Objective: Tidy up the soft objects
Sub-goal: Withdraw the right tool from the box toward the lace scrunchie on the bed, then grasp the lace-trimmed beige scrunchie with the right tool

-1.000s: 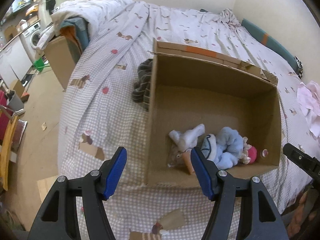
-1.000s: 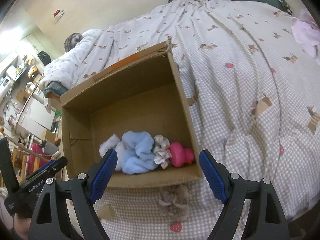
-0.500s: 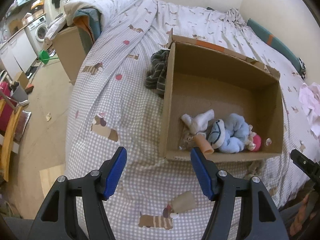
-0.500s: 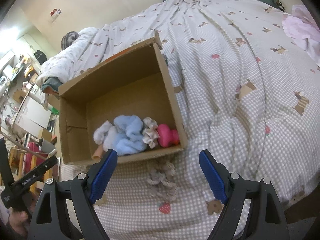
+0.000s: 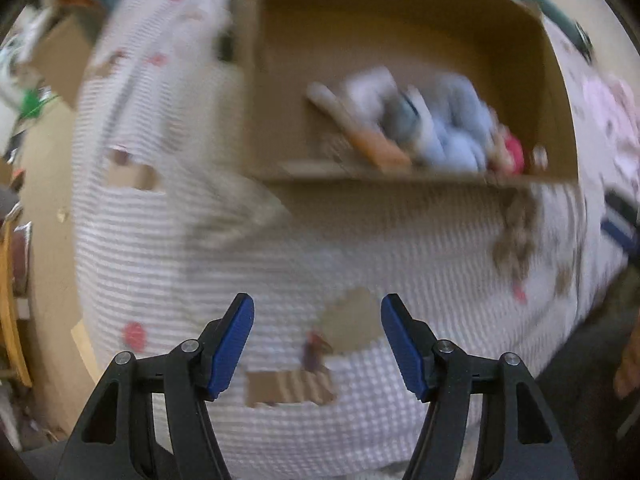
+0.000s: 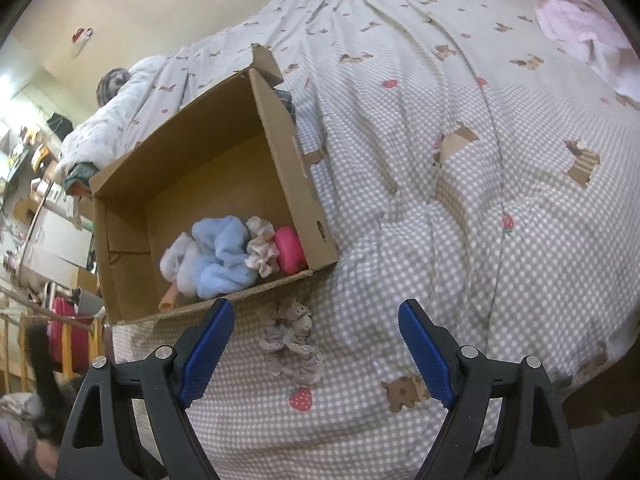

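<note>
My right gripper (image 6: 316, 346) is wide open with nothing in it, and so is my left gripper (image 5: 317, 346). The frilly grey dotted cloth scrunchie (image 6: 291, 340) lies on the checked bed cover (image 6: 460, 240) right between my right gripper's blue fingers (image 6: 208, 346). At 11 o'clock sits the brown cardboard box (image 6: 296, 184) holding a fluffy light blue soft thing (image 6: 220, 256) and a pink soft thing (image 6: 290, 249).
</note>
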Motion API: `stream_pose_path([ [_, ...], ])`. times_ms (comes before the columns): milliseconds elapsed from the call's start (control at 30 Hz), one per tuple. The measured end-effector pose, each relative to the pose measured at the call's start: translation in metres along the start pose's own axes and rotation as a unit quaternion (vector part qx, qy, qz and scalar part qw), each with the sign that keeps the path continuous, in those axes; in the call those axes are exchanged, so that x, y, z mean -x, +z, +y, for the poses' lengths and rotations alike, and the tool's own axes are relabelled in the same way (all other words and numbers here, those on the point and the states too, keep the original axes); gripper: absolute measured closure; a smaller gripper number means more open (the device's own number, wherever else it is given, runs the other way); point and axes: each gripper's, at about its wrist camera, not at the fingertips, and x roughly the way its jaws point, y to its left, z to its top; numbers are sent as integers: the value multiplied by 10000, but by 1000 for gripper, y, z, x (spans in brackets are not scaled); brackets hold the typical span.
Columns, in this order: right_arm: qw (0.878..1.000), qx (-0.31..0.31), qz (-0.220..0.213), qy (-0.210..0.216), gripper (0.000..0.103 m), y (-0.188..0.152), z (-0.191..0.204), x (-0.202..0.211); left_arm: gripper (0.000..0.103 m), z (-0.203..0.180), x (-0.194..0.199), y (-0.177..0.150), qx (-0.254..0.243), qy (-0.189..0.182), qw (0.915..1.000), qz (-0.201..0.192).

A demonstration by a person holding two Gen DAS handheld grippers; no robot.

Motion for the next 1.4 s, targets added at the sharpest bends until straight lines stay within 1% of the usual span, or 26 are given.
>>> stream_pose_path([
  [67,10000,-45,18,10,14,1,-1,-2,40,-10,-9,-1,-189,-25,9997,125],
  [100,10000,-55,34,6,14,1,-1,-3,42,-16,-15,-2,-282,-14,9994,197],
  [167,10000,-64,62,1,14,1,0,-5,56,-22,-23,-2,-391,87,9989,238],
  [200,9999,-77,76,3,14,1,-1,-5,73,-26,-27,-2,-507,178,9982,258],
  [233,9999,-94,84,-4,14,1,-2,-6,78,-30,-32,-2,-635,250,9972,311],
  [267,9999,-103,93,-23,14,1,-2,-7,79,-33,-34,-2,-704,273,9966,332],
  [333,9999,-101,115,-52,14,2,-3,-8,92,-37,-35,-1,-817,302,9957,324],
  [367,9999,-101,126,-52,14,2,-3,-9,94,-36,-35,1,-789,255,9960,323],
  [433,9998,-90,166,-27,14,2,-3,-10,96,-30,-25,5,-579,9,9980,257],
  [500,9997,-56,220,11,14,2,-2,-12,96,-21,-11,8,-347,-218,9991,121],
  [533,9997,-28,259,20,14,2,-1,-14,96,-18,-3,10,-268,-268,9993,25],
  [633,9983,126,561,57,14,-1,7,-27,96,-8,18,11,-100,-215,9992,-308],
  [733,9941,233,1056,112,14,-8,16,-51,96,-2,27,10,46,-176,9988,-458],
  [800,9911,417,1263,-42,15,-12,25,-66,96,0,31,10,79,-141,9985,-522],
  [833,9896,545,1325,-127,16,-14,32,-73,96,1,33,11,103,-139,9983,-551],
  [867,9886,646,1347,-188,21,-16,38,-78,96,3,35,12,107,-131,9982,-567],
  [967,9838,1058,1366,-470,21,-19,60,-91,96,3,34,10,85,-125,9981,-597],
  [1033,9792,1273,1404,-725,22,-23,70,-100,96,-2,33,9,-5,-29,9980,-632],
  [1067,9766,1365,1437,-830,24,-25,74,-105,96,-5,33,7,-88,89,9978,-656],
  [1133,9718,1513,1480,-1037,34,-29,77,-111,96,-8,31,7,-201,271,9972,-666],
  [1200,9667,1676,1474,-1250,53,-33,78,-115,96,-7,30,8,-220,342,9971,-639],
  [1233,9659,1702,1474,-1279,57,-34,78,-115,96,-7,30,8,-213,361,9971,-636],
  [1267,9661,1696,1469,-1277,68,-34,75,-115,96,-6,29,9,-198,366,9971,-642],
  [1300,9666,1686,1462,-1262,76,-34,73,-114,96,-7,30,10,-176,353,9971,-653],
  [1367,9684,1647,1441,-1200,83,-33,68,-109,96,-8,31,11,-161,344,9969,-694],
  [1400,9696,1627,1417,-1153,84,-33,66,-106,96,-9,32,12,-170,355,9966,-728],
])
